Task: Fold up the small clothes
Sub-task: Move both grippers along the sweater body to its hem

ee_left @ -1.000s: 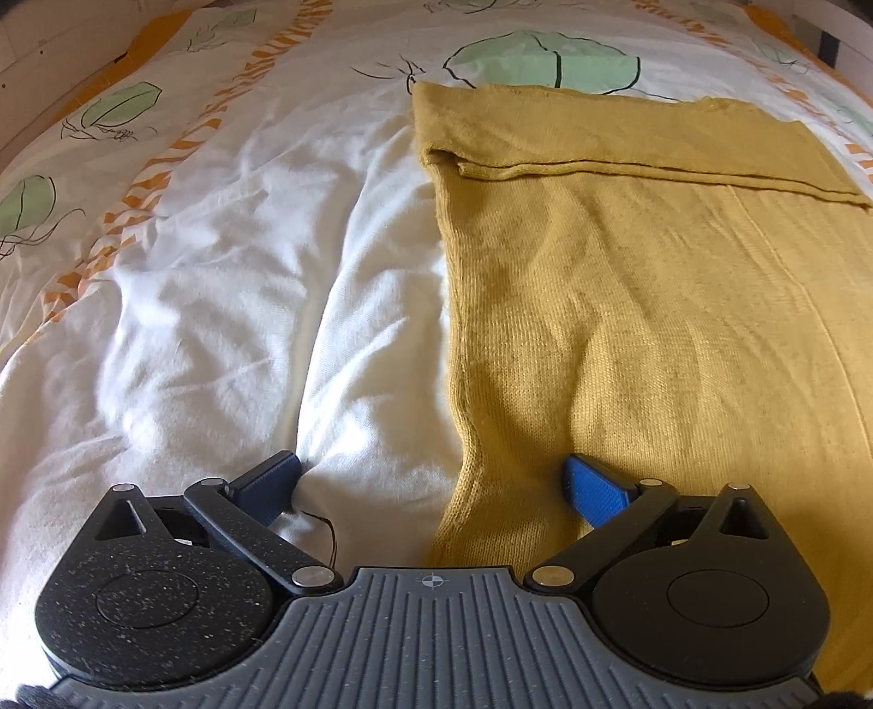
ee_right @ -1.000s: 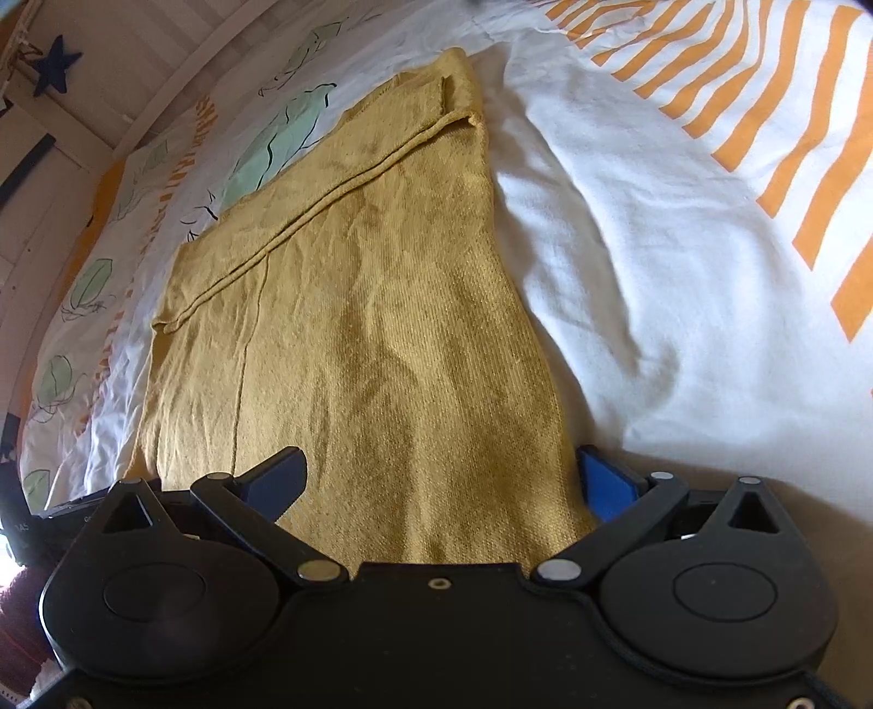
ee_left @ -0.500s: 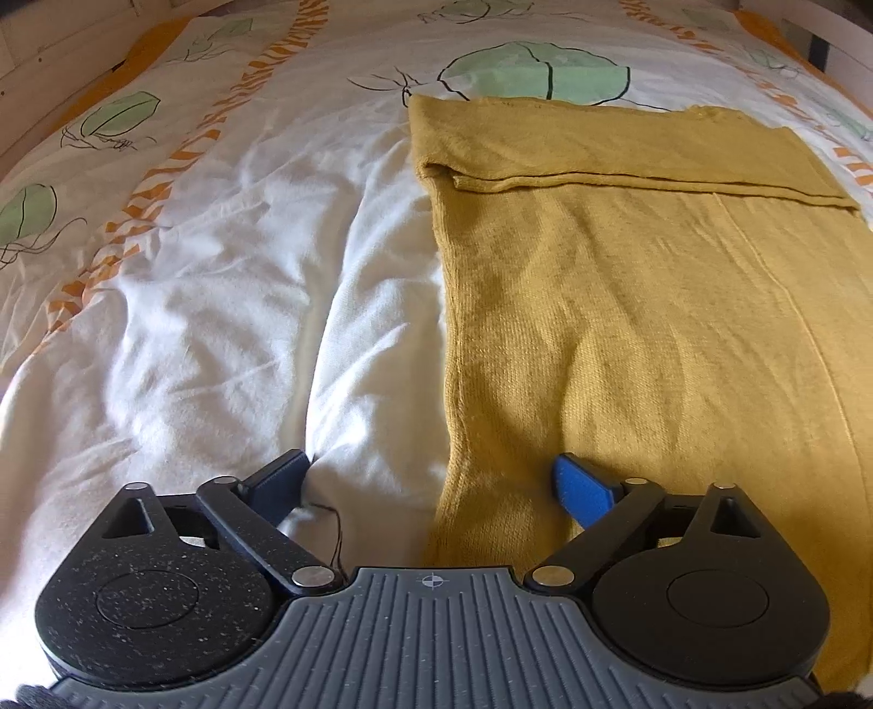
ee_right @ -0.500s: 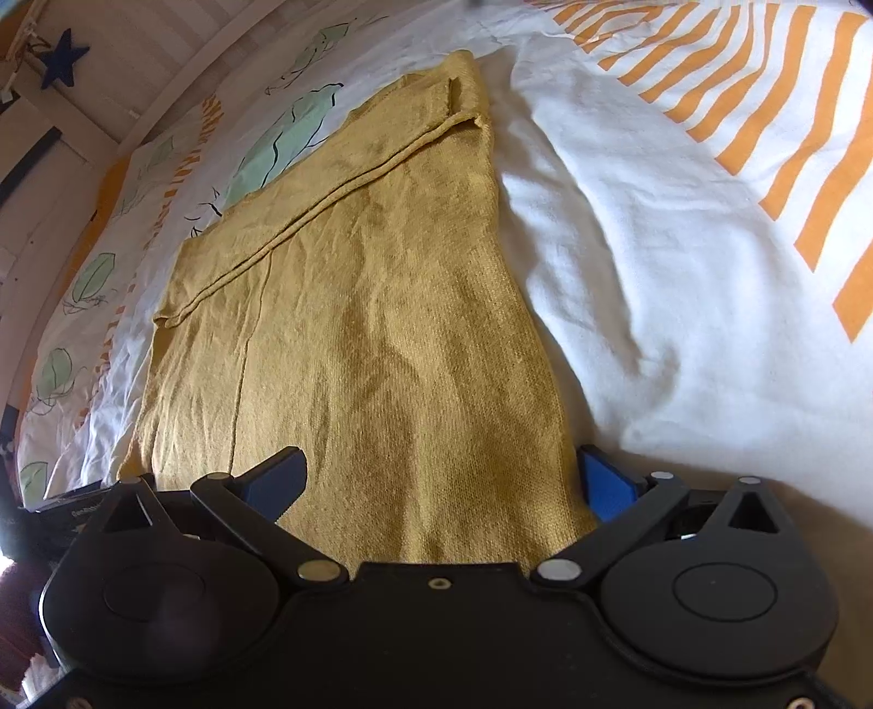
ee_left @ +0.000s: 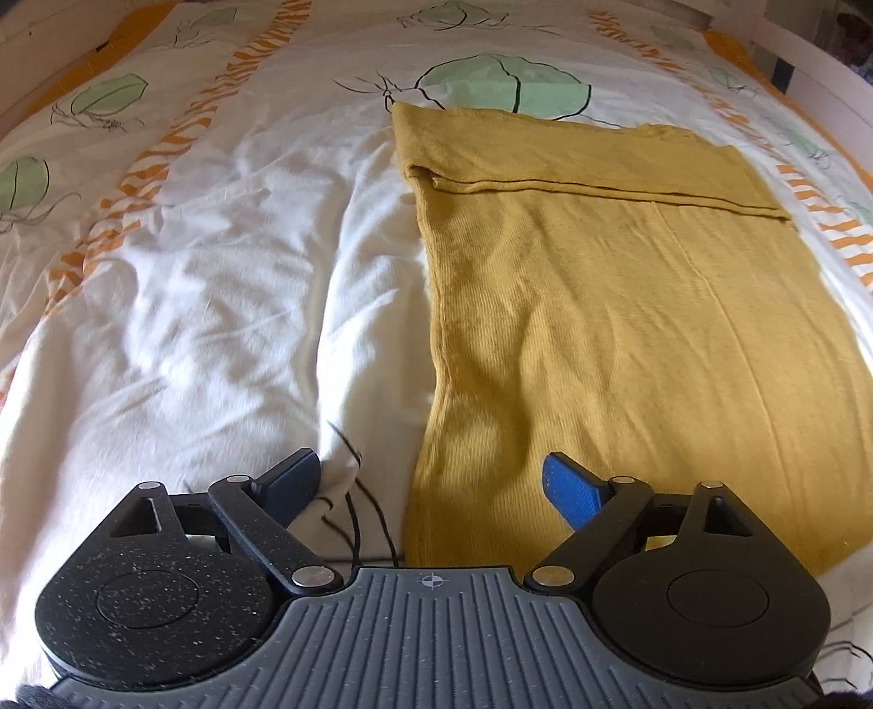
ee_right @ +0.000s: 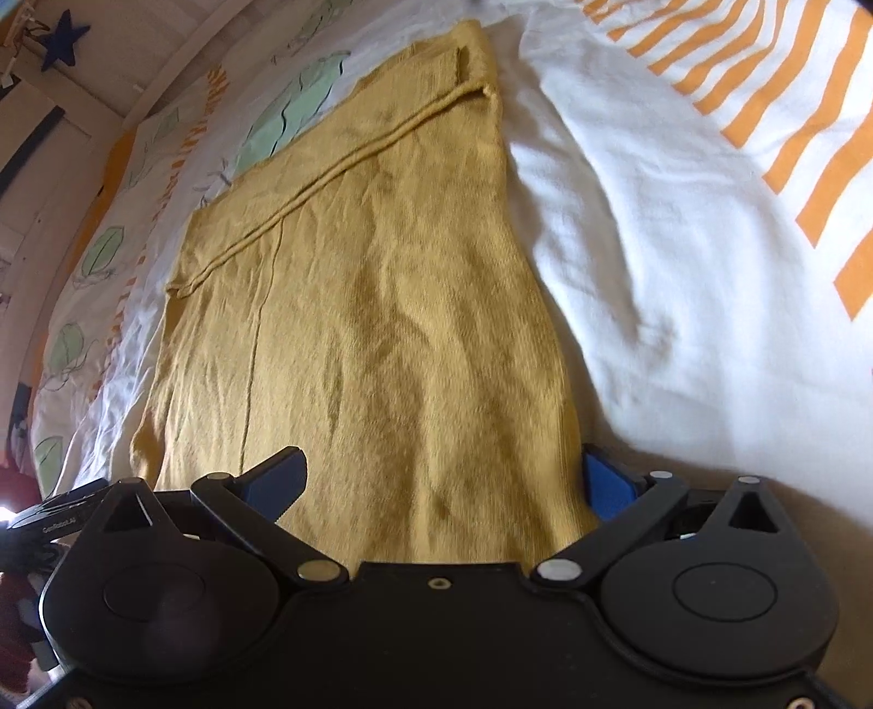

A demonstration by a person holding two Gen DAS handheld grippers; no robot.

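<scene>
A mustard-yellow knit garment (ee_left: 627, 305) is lying spread flat on a bed, over a white duvet (ee_left: 218, 305) printed with green leaves and orange stripes. The far end of the garment is carrying a folded band (ee_left: 573, 158) that is running across its full width, and a single straight seam line is running lengthwise down the fabric.

Left wrist view: the left claw (ee_left: 431, 485) is standing spread wide at the near left corner of the garment. Its right finger (ee_left: 570, 488) is lying over the yellow cloth, while its left finger (ee_left: 289, 480) is lying over the bare duvet, so that the garment's left edge is passing between the two. Nothing is being pinched.

Right wrist view: the right claw (ee_right: 442, 480) is likewise standing spread wide at the near right portion of the garment (ee_right: 371, 327). Its left finger (ee_right: 275, 480) is lying over the cloth and its right finger (ee_right: 605, 482) is sitting just beside the garment's right edge, with the duvet (ee_right: 682, 262) beyond it. Whether either finger is touching the fabric cannot be told. Part of the left device (ee_right: 54, 515) is showing at the lower left, near the garment's other near corner. A dark blue star (ee_right: 63, 43) is hanging on the pale wall at the upper left.
</scene>
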